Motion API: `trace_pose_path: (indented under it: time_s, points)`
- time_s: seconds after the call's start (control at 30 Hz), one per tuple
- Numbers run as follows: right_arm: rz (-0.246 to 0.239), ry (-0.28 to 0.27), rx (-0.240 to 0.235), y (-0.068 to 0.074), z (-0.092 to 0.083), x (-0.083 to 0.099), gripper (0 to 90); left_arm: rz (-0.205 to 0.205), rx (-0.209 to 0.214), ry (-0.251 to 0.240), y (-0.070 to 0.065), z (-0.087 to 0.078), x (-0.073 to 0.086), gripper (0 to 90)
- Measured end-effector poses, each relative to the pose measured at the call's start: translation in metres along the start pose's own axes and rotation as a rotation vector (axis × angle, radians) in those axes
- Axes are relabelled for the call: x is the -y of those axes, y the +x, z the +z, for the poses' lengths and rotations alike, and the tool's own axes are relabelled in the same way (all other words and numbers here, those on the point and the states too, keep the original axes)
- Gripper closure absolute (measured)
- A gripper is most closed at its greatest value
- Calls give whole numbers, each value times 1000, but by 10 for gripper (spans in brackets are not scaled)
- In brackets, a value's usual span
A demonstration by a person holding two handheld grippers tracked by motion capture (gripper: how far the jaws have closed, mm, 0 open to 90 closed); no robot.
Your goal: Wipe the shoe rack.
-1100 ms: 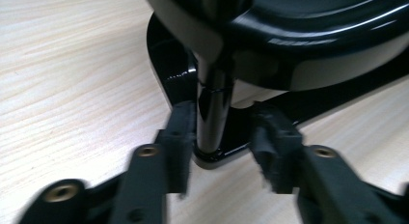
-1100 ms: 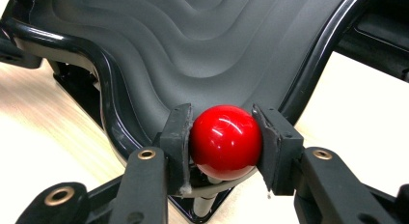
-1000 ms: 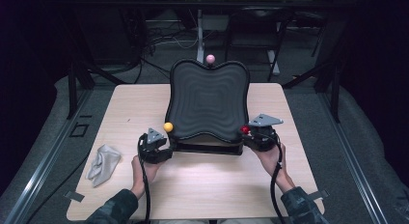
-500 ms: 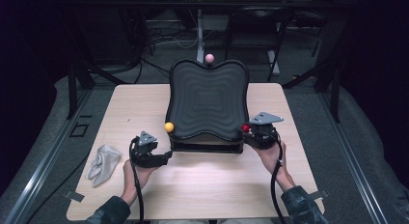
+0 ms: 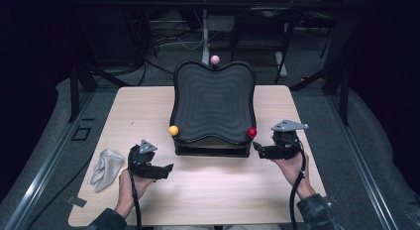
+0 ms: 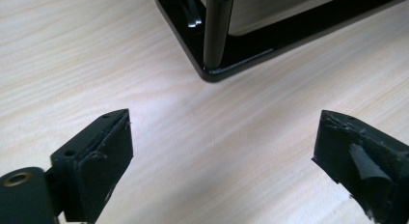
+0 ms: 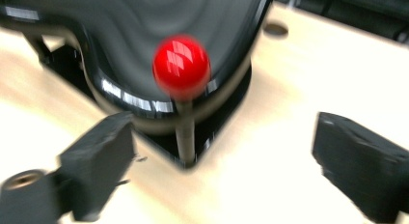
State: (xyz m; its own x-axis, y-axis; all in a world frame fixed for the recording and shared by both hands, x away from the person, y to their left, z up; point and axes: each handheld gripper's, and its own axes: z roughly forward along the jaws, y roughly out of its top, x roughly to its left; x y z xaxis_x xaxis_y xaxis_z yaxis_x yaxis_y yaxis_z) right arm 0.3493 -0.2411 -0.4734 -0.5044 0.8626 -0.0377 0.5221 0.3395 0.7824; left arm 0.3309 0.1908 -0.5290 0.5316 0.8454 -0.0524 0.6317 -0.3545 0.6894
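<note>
Both jaws just opened wide, nothing held — left gripper (image 5: 167, 168) off the yellow ball knob (image 5: 173, 130), right gripper (image 5: 257, 147) off the glossy red ball knob (image 7: 182, 66).

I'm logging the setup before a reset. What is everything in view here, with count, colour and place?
wavy board: one, black, tilted on a black base at table centre
yellow ball: one, board's near left corner
red ball: one, on a post at board's near right corner
pink ball: one, board's far edge
cloth: one, grey, crumpled, table's near left
table: one, light wood
left gripper: one, black, open, near board's left front
right gripper: one, black, open, beside red ball
</note>
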Motion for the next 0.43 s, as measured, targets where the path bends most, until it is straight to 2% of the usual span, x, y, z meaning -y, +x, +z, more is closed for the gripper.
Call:
trace_pose_path:
  time_s: [0.17,0.27,0.43]
  points:
    - [-3,50,7,-7,-7,17,0,-8,1,9,3,-5,4,23]
    - [22,80,16,-14,-5,29,0,-9,7,31,5,-3,4,7]
    - [21,100,16,-18,-4,43,0,2,18,67,7,5,4,4]
